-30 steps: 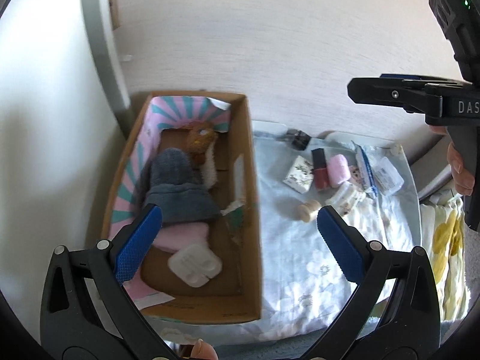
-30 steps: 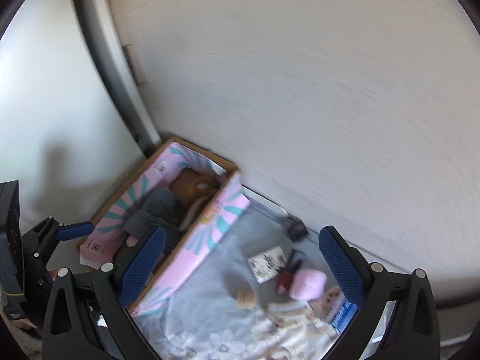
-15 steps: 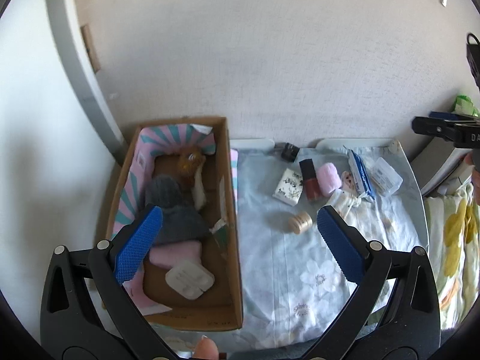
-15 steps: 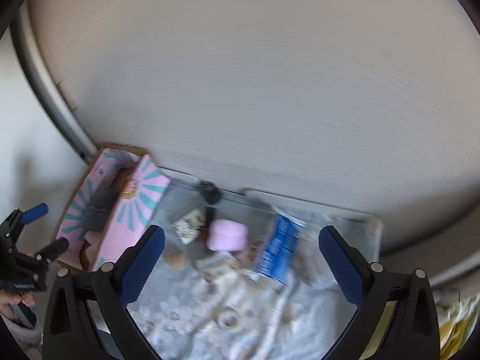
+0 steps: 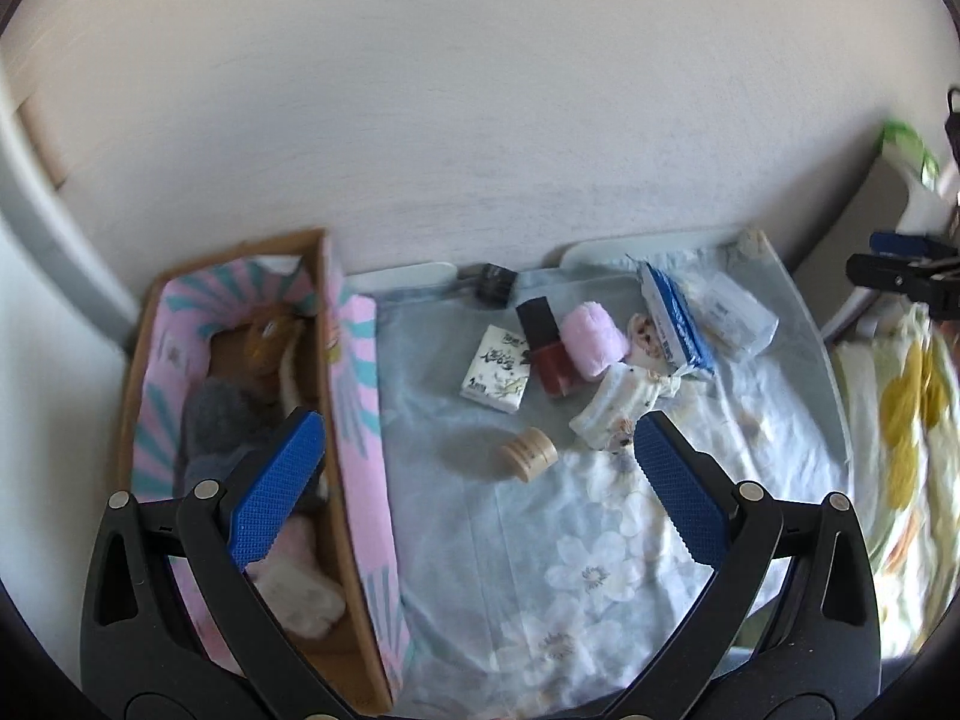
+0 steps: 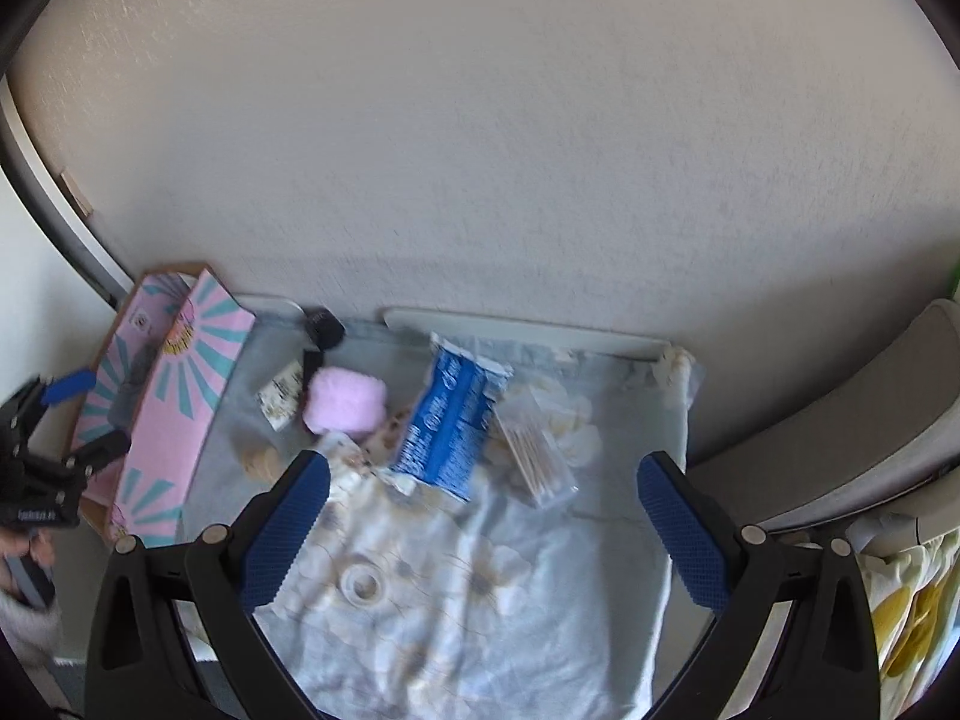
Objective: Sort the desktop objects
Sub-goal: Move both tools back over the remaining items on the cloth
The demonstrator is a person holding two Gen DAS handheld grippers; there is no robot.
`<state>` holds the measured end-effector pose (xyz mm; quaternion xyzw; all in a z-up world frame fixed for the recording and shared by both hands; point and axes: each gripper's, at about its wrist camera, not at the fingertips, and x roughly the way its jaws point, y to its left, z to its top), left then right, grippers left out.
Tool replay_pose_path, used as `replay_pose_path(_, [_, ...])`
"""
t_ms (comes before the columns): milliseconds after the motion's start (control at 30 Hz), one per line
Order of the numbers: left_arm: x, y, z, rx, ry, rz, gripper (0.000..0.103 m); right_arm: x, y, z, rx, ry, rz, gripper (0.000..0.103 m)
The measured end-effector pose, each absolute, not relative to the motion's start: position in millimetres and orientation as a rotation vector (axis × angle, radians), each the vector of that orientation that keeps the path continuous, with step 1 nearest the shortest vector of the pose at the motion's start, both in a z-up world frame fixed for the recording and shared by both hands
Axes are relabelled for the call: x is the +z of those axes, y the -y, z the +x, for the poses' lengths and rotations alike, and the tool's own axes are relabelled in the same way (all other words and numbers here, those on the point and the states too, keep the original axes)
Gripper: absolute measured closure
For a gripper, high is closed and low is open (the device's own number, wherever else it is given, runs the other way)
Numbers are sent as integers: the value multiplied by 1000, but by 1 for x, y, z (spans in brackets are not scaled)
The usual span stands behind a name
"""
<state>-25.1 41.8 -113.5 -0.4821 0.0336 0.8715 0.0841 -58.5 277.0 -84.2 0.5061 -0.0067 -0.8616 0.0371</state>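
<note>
Both tongs, left (image 5: 477,474) & right (image 6: 483,516), wide open, empty; your wooden spool (image 5: 529,453) at 12 could roll off the counter (image 5: 540,570) if nudged.

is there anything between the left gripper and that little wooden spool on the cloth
Nothing visible. The left gripper is open above the cloth, and the wooden spool lies alone between its fingers' line of sight. The white packet and box sit off to either side.
</note>
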Motion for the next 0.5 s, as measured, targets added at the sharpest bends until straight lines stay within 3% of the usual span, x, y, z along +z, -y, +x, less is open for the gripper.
replay_pose_path(233, [-182,-74,-73,2458,-316,-1596,3,-141,-296,-75,-2496,-85,1677,1])
replay_pose_path(500, [-244,-84,-111,2397,-483,-1771,10,-201,-309,-99,-2390,-127,1762,9])
